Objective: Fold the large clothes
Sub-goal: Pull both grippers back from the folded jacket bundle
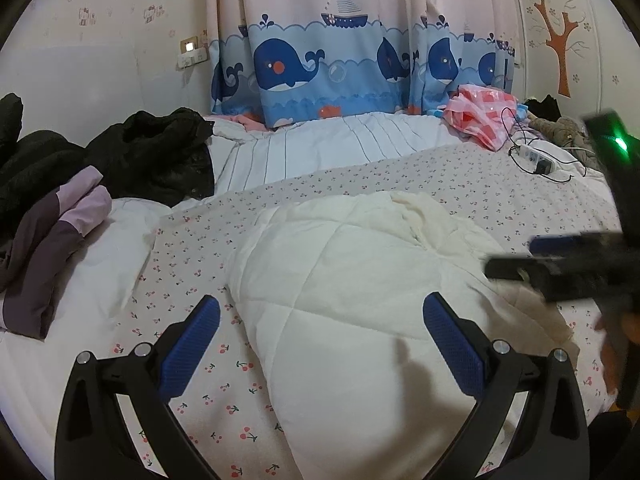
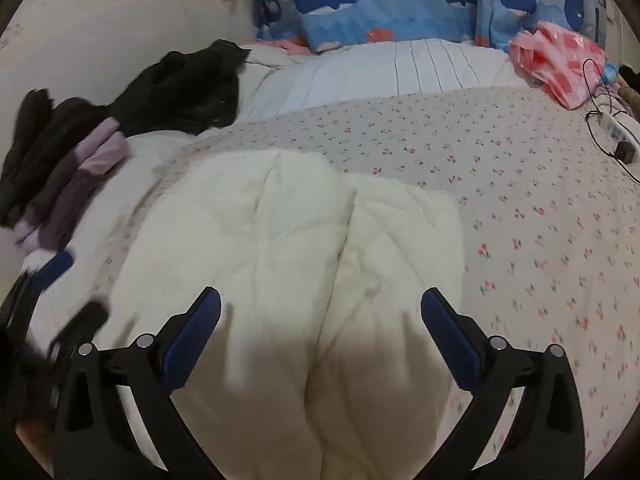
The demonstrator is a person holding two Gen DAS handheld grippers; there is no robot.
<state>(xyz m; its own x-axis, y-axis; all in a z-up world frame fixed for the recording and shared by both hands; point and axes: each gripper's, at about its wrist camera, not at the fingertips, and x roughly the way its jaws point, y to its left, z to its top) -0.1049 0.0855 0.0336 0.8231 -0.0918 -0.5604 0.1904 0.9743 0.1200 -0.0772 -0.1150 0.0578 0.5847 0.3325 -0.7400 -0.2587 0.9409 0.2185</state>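
A white quilted padded garment [image 1: 352, 280] lies folded on the cherry-print bed sheet [image 1: 360, 176]; it also shows in the right wrist view [image 2: 288, 240], with a lengthwise fold crease down its middle. My left gripper [image 1: 320, 312] is open and empty above the garment's near left part. My right gripper [image 2: 320, 308] is open and empty above the garment's near end. The right gripper appears blurred at the right edge of the left wrist view [image 1: 560, 264]. The left gripper appears blurred at the left edge of the right wrist view [image 2: 60, 300].
Black clothes [image 1: 152, 152] and a purple garment [image 1: 52, 240] are piled at the left. A pink checked bag [image 1: 484, 116] and a power strip with cables [image 1: 536, 160] lie at the far right. A striped white quilt [image 1: 320, 148] and whale-print curtains [image 1: 320, 64] stand behind.
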